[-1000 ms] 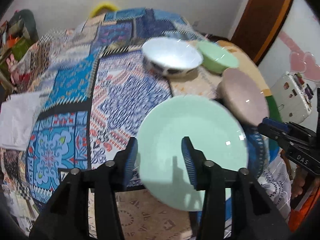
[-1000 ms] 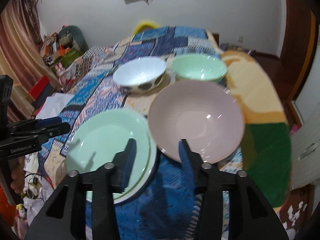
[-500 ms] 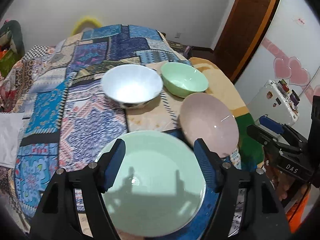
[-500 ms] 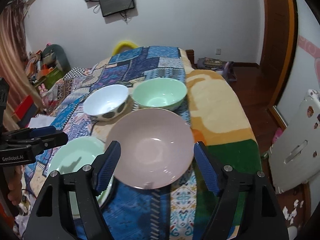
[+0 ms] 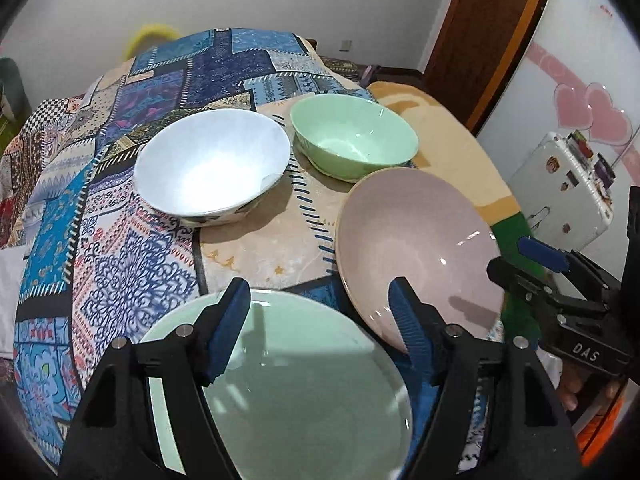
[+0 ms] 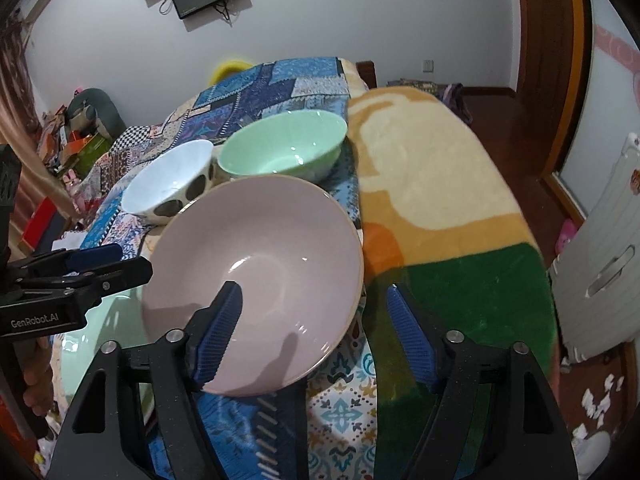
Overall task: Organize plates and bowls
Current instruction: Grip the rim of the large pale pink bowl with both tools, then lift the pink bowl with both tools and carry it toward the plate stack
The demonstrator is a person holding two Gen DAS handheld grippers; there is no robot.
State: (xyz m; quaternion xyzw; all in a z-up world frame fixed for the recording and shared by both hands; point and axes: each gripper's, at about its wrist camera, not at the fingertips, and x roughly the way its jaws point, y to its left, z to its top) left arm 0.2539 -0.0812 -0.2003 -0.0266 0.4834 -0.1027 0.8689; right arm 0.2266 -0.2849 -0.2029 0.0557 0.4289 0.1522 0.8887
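Note:
Four dishes sit on a bed's patchwork quilt (image 5: 120, 240). Nearest is a pale green plate (image 5: 288, 380), whose far rim lies under my left gripper (image 5: 318, 332); the jaws stand open and grip nothing. To its right a pink bowl (image 6: 256, 260) rests tilted. My right gripper (image 6: 316, 312) straddles its near right rim, one finger over the inside and one outside. Its jaws are closing, but the pads do not press on the rim. A white spotted bowl (image 5: 212, 164) and a green bowl (image 5: 354, 134) stand side by side farther back.
A yellow, orange and green fleece blanket (image 6: 432, 184) covers the bed's right side. A white case (image 5: 560, 184) stands on the floor to the right, with clutter (image 6: 72, 136) along the left wall. A hand (image 6: 36, 380) holds the left gripper.
Both grippers' jaws have widened since a second ago, and the right pair has since narrowed a little. Both views have shifted, so the green plate and pink bowl sit lower and closer.

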